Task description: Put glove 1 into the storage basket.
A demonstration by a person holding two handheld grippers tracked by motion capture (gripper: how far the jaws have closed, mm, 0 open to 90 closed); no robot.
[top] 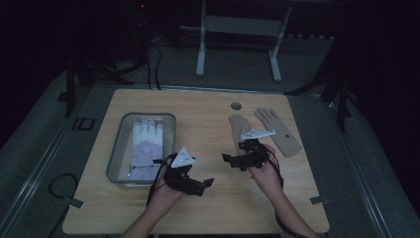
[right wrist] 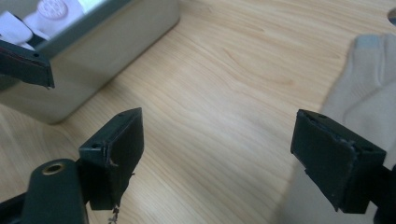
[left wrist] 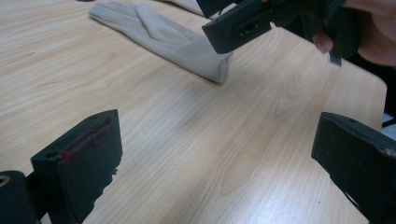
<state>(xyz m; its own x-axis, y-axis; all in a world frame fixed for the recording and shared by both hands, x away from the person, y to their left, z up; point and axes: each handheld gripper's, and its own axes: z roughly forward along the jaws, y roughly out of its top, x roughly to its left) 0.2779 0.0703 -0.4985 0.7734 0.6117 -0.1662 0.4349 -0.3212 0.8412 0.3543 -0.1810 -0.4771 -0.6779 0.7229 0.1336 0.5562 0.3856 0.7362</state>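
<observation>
I hold my left gripper (top: 205, 184) just off the near right corner of the grey tray (top: 119, 148), its jaws spread wide with nothing but bare table (top: 208, 124) between them, and my right gripper (top: 233, 159) sits farther right of that tray, jaws also wide and empty over the wood. A white glove (top: 146, 144) lies flat inside the tray. Two beige gloves lie on the table well to the right of the tray: the nearer beige glove (top: 239, 126) just beyond my right gripper, the second beige glove (top: 278, 130) beside it, farther from the tray.
</observation>
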